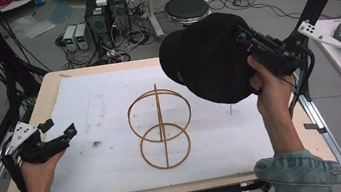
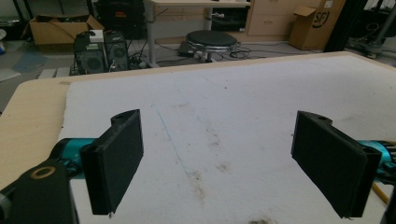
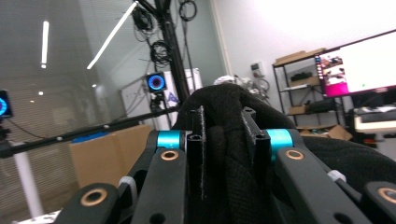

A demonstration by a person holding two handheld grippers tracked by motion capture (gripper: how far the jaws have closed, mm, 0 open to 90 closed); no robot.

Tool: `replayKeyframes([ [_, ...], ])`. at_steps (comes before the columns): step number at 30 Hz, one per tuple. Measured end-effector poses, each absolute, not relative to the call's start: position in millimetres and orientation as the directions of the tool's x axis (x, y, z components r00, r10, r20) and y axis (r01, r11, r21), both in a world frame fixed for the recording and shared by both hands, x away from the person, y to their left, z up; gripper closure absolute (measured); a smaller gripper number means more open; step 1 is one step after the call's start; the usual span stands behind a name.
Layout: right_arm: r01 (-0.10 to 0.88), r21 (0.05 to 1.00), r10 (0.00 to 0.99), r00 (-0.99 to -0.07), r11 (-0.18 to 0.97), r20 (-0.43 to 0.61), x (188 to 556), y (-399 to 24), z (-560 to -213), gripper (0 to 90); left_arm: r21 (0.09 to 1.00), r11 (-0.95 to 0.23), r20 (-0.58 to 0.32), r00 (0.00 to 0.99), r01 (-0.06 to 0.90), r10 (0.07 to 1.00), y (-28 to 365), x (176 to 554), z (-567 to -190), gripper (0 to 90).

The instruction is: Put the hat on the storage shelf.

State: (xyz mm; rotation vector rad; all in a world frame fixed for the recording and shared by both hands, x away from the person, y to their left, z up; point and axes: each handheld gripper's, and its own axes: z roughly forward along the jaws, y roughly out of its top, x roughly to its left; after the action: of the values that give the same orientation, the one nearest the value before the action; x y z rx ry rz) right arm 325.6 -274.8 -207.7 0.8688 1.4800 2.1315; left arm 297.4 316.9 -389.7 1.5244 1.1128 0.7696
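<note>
High view, near edge first: the person's forearms enter from the bottom, a denim sleeve (image 1: pixel 300 168) on the right. Left tool (image 1: pixel 58 134) sits low at the near-left of the worktop (image 1: pixel 89 107), jaws spread wide apart and holding nothing. Left gripper view confirms: both black pads stand well apart over bare white mat, with only a few dark smudges between them.

Mid-worktop: wire stand (image 1: pixel 161 127), two tan hoops on an upright stem, stands upright and bare, roughly centred on the mat. Nothing rests on it.

Farther and to the right: right tool (image 1: pixel 246 40) is raised above the worktop, jaws clamped on a black cap (image 1: pixel 208 58). Cap hangs in the air up and right of the stand, not touching it, brim toward the left. Right gripper view shows black knit fabric (image 3: pixel 224 140) bunched and pinched between the two jaws, so the grip looks firm.

Beyond the far edge: floor with computer boxes (image 1: pixel 106 14), a round stool (image 1: pixel 186 8) and loose cables.

Progress, as a judgement: the pickup is done and the cap is in transit. Left to do: bring the cap over the stand, lower the crown onto the upper hoop, let go. Left tool is idle; it may be wanted to steady the stand, which looks light.
</note>
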Motion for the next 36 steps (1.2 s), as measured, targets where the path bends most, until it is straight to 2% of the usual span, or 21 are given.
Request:
replayKeyframes([
  [9,0.077,0.925,0.56,-0.776,-0.372,0.29,322,-259,-203,76.2,0.967,-0.021,-0.074,0.361,0.254,0.93,317,297,-389,17.1],
  [18,0.091,0.905,0.514,-0.797,-0.416,0.317,319,-258,-200,76.2,0.967,-0.018,-0.076,0.358,0.253,0.931,318,296,-389,17.1],
  [28,0.11,0.896,0.471,-0.82,-0.429,0.326,315,-248,-197,76.1,0.968,-0.02,-0.074,0.361,0.252,0.93,317,297,-389,17.1],
  [36,0.167,0.895,0.414,-0.841,-0.413,0.348,318,-232,-205,75.9,0.968,-0.02,-0.074,0.358,0.251,0.931,319,296,-388,17.1],
])
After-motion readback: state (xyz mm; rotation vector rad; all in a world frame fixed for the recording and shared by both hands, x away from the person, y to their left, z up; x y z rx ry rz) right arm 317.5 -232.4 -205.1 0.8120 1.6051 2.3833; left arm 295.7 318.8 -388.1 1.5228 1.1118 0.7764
